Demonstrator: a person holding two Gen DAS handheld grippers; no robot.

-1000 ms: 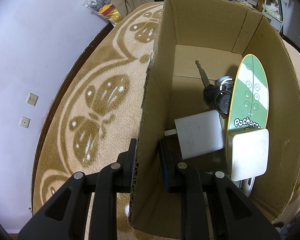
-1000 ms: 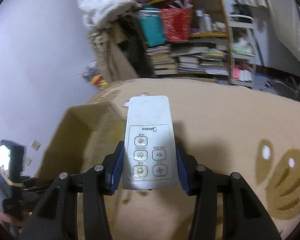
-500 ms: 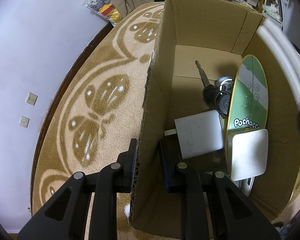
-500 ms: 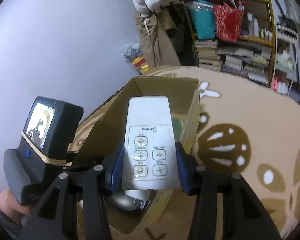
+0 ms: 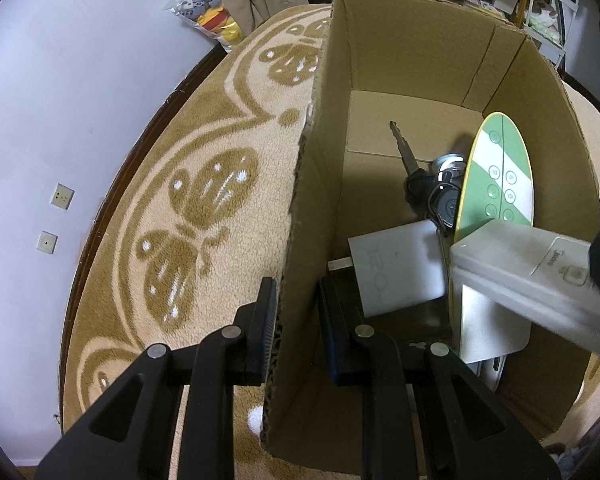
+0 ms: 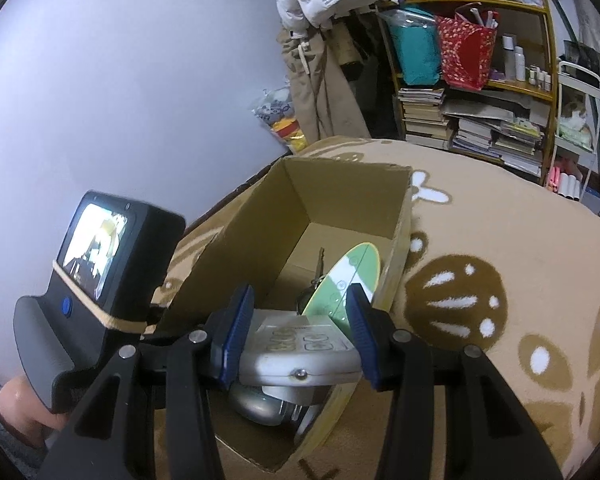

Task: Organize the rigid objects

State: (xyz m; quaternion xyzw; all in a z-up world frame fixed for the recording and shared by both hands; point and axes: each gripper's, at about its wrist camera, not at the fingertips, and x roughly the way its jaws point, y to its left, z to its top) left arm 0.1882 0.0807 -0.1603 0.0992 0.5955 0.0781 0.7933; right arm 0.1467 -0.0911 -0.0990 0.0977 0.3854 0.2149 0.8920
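An open cardboard box [image 5: 420, 40] stands on a beige patterned rug. My left gripper [image 5: 298, 308] is shut on the box's left wall [image 5: 300, 240], one finger outside and one inside. In the box lie a white charger block [image 5: 396, 268], keys [image 5: 416, 176], a green oval remote [image 5: 500, 176] and a silver flat item [image 5: 488, 328]. My right gripper [image 6: 296, 328] stands wide over the box [image 6: 340, 196]. The white Midea remote [image 6: 300, 348] lies tilted between its fingers, dropping into the box; it shows blurred in the left wrist view [image 5: 532, 276].
A wall with two sockets [image 5: 62, 196] runs along the rug's left edge. Bookshelves with books and bags [image 6: 472, 80] and hanging coats [image 6: 328, 80] stand behind the box. A bag of plush toys [image 5: 208, 12] lies by the wall.
My right gripper moved over the box, tipped down and opened; the white remote is falling from it into the box. My left gripper has kept its hold on the box wall.
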